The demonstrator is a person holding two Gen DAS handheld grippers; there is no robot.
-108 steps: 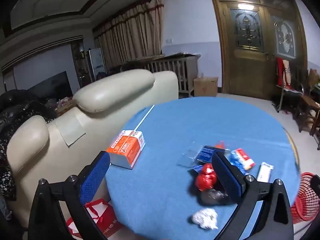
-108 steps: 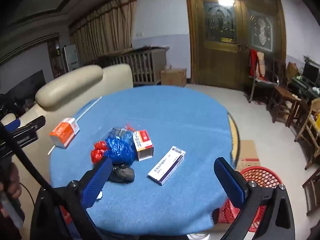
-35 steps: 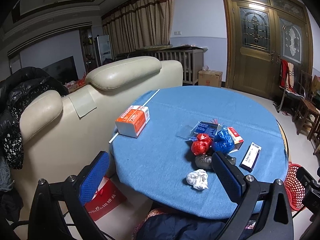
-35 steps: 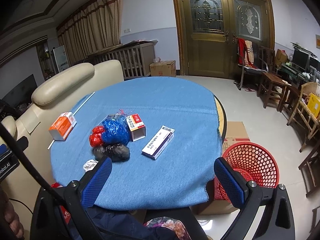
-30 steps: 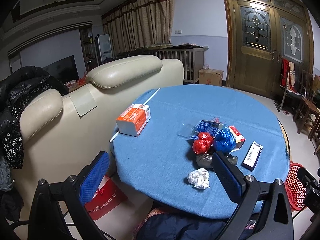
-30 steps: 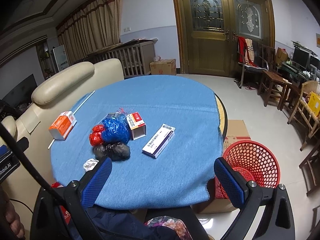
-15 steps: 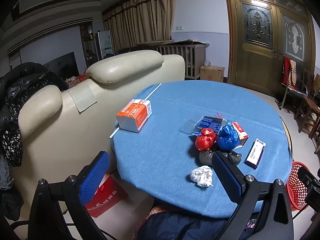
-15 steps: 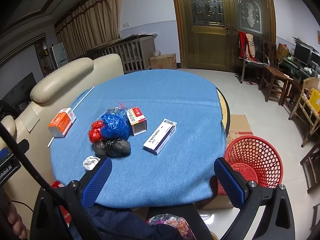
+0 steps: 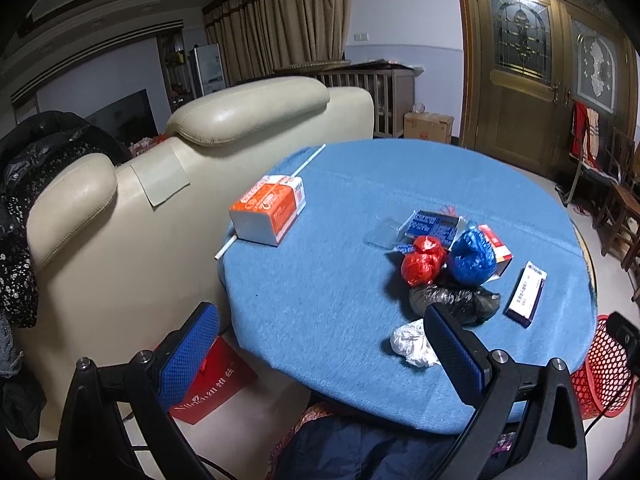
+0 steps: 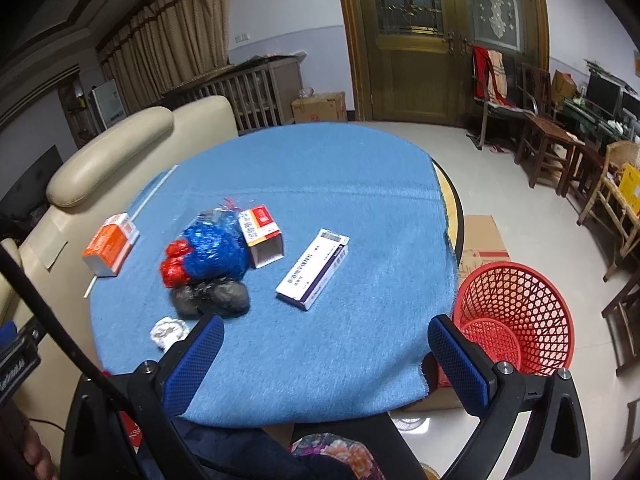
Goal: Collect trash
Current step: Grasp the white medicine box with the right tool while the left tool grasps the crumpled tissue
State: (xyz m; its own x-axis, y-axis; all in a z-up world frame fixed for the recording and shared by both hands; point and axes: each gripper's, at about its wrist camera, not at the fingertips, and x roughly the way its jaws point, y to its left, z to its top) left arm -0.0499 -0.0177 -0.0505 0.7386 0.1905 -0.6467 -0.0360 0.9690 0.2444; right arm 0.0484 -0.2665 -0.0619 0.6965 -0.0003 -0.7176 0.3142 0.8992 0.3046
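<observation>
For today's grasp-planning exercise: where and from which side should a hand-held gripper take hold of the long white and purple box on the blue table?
Grip the long white and purple box across its narrow width, near mid-length, coming down from above. It lies flat on the blue table, apart from the bags, so both long edges look free, and its flat pose probably leaves no way to get underneath.

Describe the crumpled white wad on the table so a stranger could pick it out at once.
Start at the round table with the blue cloth, then find the cluster of knotted bags near its middle. On the near side of the black bag, toward the table's edge, lies the crumpled white wad. It is the only white, shapeless piece; its neighbours are coloured bags or straight-edged boxes.
</observation>
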